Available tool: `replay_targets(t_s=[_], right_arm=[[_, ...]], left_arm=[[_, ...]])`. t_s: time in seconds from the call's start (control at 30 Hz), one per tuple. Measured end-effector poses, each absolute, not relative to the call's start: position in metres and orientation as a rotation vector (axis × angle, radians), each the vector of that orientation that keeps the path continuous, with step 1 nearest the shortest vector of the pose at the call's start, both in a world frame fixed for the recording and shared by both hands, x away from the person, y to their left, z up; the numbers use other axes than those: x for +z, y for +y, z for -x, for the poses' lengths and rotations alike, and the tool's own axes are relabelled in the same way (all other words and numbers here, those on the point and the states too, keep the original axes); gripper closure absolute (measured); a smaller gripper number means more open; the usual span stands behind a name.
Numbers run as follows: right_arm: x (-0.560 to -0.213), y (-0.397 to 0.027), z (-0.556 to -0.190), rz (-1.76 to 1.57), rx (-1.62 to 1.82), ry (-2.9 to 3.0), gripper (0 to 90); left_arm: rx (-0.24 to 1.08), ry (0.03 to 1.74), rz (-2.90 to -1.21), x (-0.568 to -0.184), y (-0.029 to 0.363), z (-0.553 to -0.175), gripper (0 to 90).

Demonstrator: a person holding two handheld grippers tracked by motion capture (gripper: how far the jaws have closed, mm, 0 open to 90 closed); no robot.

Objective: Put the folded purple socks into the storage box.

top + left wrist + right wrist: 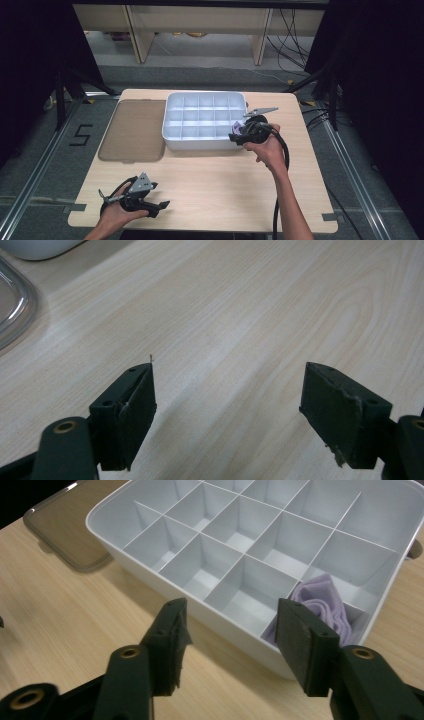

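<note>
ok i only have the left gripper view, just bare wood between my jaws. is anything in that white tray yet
observer: yes, a purple cloth lies bunched in one corner compartment of the white tray, the near right one in the high view.
operator: is the right gripper holding anything
observer: no, the right gripper hangs just off that corner, jaws open, nothing between them.
operator: and where's the whole lid
observer: the lid lies flat on the table, right beside the tray's left side.
</note>
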State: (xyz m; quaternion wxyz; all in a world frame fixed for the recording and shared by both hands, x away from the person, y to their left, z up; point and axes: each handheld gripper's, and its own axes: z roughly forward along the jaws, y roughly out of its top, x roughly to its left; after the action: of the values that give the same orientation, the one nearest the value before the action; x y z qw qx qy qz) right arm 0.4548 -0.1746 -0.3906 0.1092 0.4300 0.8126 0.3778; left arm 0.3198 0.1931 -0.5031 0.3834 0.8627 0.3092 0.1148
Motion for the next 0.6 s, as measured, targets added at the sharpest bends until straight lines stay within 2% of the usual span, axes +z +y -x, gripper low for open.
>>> replay_targets(t_s=[0.1, 0.6], right_arm=[[-0.396, -0.174, -0.453, -1.167, 1.159, 2.362, 44.8], [-0.400, -0.164, -0.430, -1.157, 1.217, 2.382, 36.1]], left_arm=[[0.285, 0.791, -2.199, -0.504, 0.192, -0.319, 21.4], [0.283, 0.815, -2.190, -0.504, 0.193, -0.319, 21.4]])
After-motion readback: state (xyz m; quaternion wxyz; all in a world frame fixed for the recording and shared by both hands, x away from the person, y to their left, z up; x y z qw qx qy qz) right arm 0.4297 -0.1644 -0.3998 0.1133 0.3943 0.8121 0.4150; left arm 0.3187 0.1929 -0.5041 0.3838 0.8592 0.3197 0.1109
